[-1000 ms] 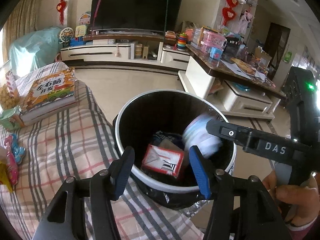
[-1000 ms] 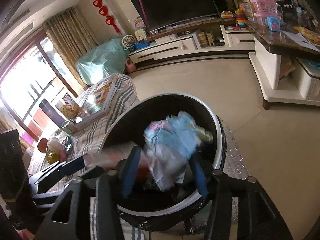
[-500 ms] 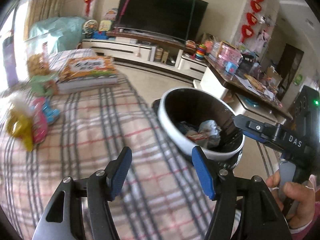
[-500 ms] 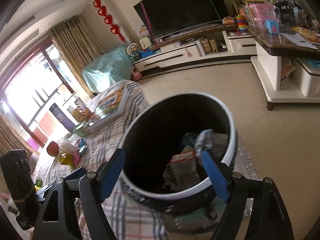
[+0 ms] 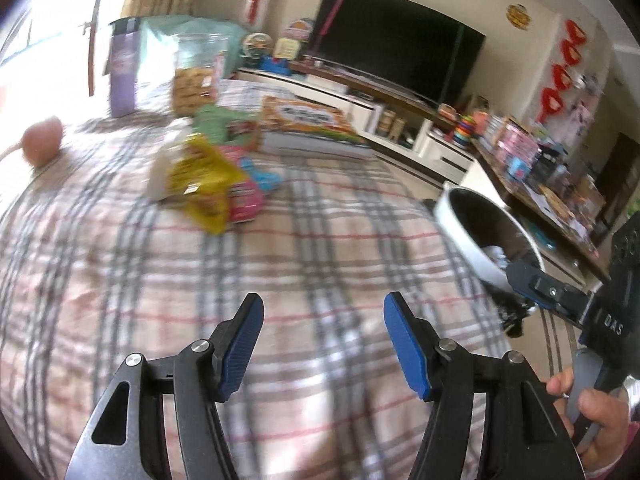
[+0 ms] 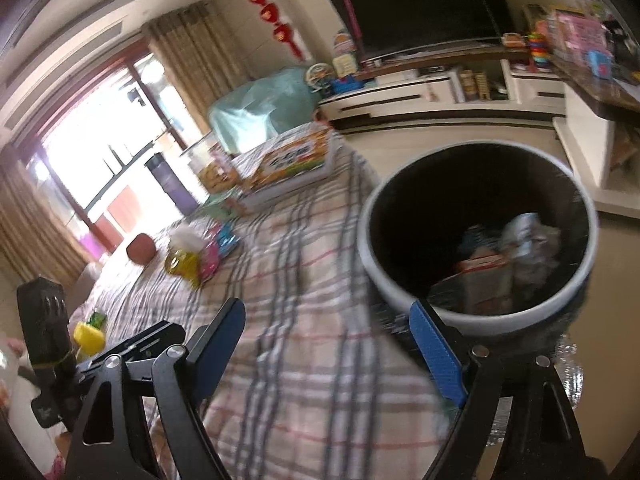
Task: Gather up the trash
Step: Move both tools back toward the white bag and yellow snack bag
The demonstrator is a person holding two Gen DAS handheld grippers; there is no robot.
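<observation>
Left wrist view: left tongs (image 5: 323,340) agape and empty, having just widened, above open plaid table (image 5: 280,264). Right tongs (image 6: 332,344) likewise spread wide, empty. One trash bin (image 6: 476,312) at the table's right edge, holding crumpled wrappers (image 6: 528,240). One yellow packet (image 5: 204,184), one pink packet (image 5: 246,200), far side; book (image 5: 308,124) and snack jar (image 5: 196,80) behind.

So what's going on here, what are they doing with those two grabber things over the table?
A person is clearing trash off a plaid-covered table into a trash bin beside it. Both grippers are empty now: the left gripper is open over bare cloth, and the right gripper has just been opening, with nothing between its jaws. Wrappers already lie in the bin. A yellow wrapper and pink packet remain on the table.
</observation>
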